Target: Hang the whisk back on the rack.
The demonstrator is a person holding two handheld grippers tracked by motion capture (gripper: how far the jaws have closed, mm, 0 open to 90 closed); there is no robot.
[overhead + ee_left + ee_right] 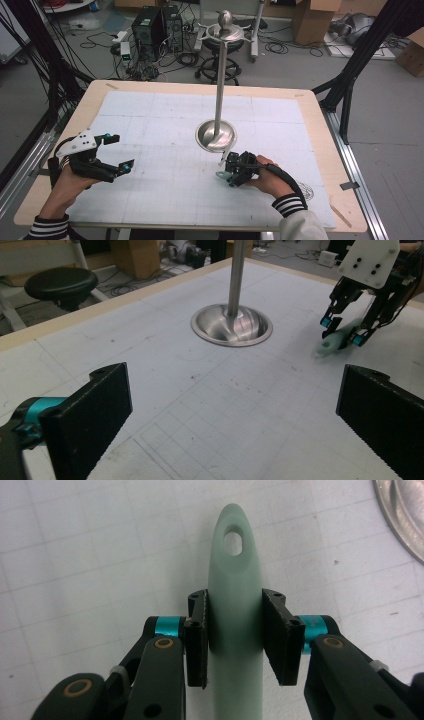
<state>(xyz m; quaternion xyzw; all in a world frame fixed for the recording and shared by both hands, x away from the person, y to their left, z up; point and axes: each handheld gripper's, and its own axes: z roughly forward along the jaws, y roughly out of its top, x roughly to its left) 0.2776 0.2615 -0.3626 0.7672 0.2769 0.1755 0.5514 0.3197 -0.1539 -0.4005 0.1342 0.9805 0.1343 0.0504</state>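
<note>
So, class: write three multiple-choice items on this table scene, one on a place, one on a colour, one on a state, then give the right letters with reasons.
1. Where does the metal stand's base sit?
A. near the mat's middle
B. on the floor
C. at the left edge

2. What colour is the handle between the right gripper's jaws?
A. red
B. pale green
C. black

3. How do the left gripper's jaws stand?
A. shut on a cup
B. shut on the stand
C. wide open, nothing between

Answers: 1 A, the high view shows it mid-mat; 2 B, the right gripper view shows it pale green; 3 C, bare mat lies between them.
</note>
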